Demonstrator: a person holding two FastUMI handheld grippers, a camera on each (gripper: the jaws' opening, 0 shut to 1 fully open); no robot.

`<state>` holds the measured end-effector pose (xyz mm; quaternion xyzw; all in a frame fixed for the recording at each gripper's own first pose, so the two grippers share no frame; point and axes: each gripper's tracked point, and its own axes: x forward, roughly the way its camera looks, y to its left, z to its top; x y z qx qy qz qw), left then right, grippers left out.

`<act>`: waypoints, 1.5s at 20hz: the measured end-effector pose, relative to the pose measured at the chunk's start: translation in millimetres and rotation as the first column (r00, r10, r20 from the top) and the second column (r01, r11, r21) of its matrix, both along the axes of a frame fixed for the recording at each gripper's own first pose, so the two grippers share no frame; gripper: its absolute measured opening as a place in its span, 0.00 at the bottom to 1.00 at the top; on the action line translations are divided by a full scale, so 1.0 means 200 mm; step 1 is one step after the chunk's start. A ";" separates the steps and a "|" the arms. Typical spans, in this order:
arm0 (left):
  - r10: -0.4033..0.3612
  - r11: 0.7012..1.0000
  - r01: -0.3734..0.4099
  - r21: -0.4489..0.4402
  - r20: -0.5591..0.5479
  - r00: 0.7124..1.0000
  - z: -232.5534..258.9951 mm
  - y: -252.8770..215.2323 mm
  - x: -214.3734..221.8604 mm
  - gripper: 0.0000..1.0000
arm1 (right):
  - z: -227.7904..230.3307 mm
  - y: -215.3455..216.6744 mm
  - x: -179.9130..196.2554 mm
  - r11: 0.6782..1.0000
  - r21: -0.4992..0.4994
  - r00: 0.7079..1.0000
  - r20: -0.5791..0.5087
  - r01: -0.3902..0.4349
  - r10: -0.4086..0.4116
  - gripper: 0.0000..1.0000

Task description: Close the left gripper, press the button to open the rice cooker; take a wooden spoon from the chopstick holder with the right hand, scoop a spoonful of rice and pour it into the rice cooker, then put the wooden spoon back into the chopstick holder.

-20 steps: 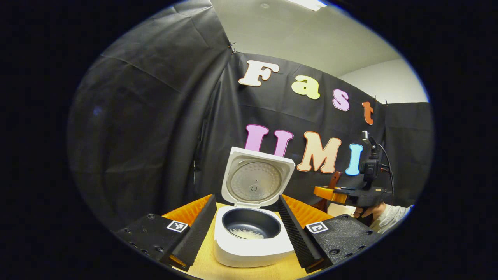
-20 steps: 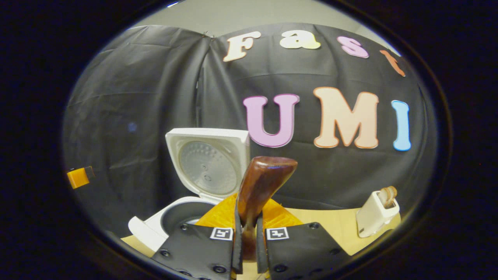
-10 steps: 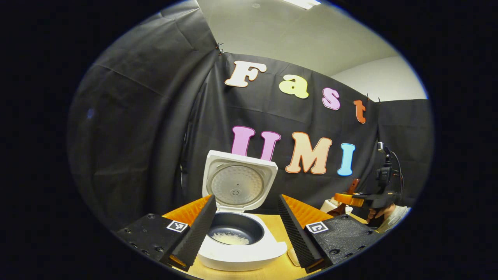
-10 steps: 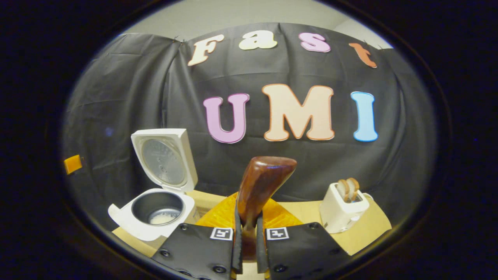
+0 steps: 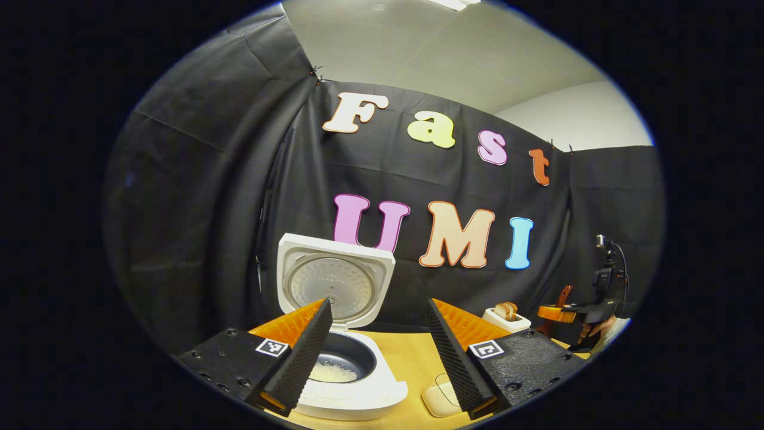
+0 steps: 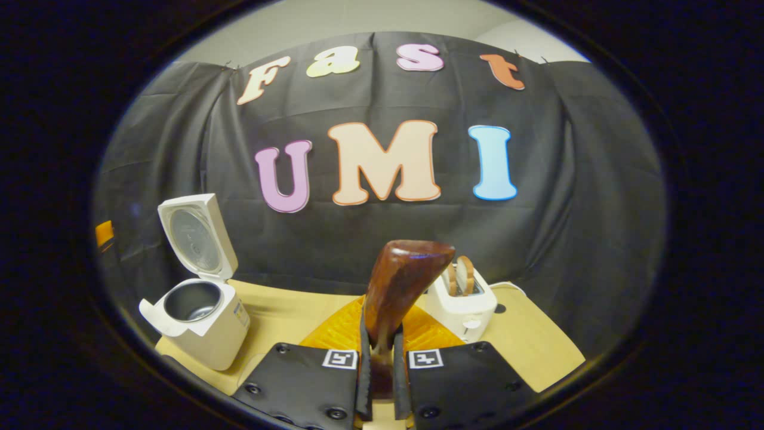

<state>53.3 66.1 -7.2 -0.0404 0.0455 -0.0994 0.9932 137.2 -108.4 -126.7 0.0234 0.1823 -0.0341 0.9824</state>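
At the worktop's (image 6: 537, 352) left end sits the open rice cooker (image 6: 200, 322); your right tongs (image 6: 382, 358) clamp the wooden spoon (image 6: 403, 280), your left tongs (image 5: 379, 340) gape wide, empty.

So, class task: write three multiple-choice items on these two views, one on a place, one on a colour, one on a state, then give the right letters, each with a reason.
1. Where is the rice?
A in the rice cooker's pot
B on the table
C in the chopstick holder

2. What colour is the rice cooker's body?
A red
B white
C green

3. How is the right gripper?
A open, empty
B shut on the wooden spoon
C pressing a button

Answers:
1 A: rice lies in the rice cooker pot.
2 B: its body is white.
3 B: the right gripper clamps the wooden spoon.
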 end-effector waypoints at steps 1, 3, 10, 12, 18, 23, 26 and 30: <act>-0.005 1.000 0.005 0.004 -0.001 1.000 0.00 -0.03 0.01 0.94 | -0.02 -0.06 -0.02 1.000 0.005 1.000 -0.013 0.012 -0.012 0.17; -0.018 1.000 0.018 0.006 -0.006 1.000 -0.01 -0.10 0.01 0.94 | -0.07 -0.15 -0.07 1.000 0.001 0.999 -0.033 0.026 -0.026 0.17; -0.042 0.998 0.043 0.041 -0.009 0.999 0.00 -0.30 0.01 0.90 | -0.31 -0.35 -0.17 0.999 0.033 0.993 -0.116 0.042 -0.038 0.18; -0.048 0.997 0.049 0.052 -0.012 0.999 0.00 -0.33 0.00 0.94 | -0.40 -0.38 -0.20 0.997 0.053 0.988 -0.145 0.051 -0.042 0.16; -0.044 0.997 0.045 0.067 -0.022 0.999 -0.01 -0.39 -0.04 0.93 | -0.64 -0.41 -0.24 0.994 0.096 0.972 -0.232 0.056 -0.032 0.17; -0.037 0.996 0.038 0.078 -0.012 0.999 0.02 -0.39 -0.04 0.94 | -0.81 -0.42 -0.27 0.988 0.129 0.957 -0.287 0.086 -0.046 0.16; -0.027 0.995 0.027 0.094 -0.003 1.000 0.04 -0.36 -0.04 0.93 | -0.87 -0.41 -0.28 0.990 0.116 0.947 -0.319 0.075 -0.034 0.19; -0.019 0.996 0.019 0.092 -0.002 1.000 0.04 -0.33 -0.02 0.94 | -0.77 -0.45 -0.27 0.990 0.109 0.960 -0.273 0.090 -0.057 0.20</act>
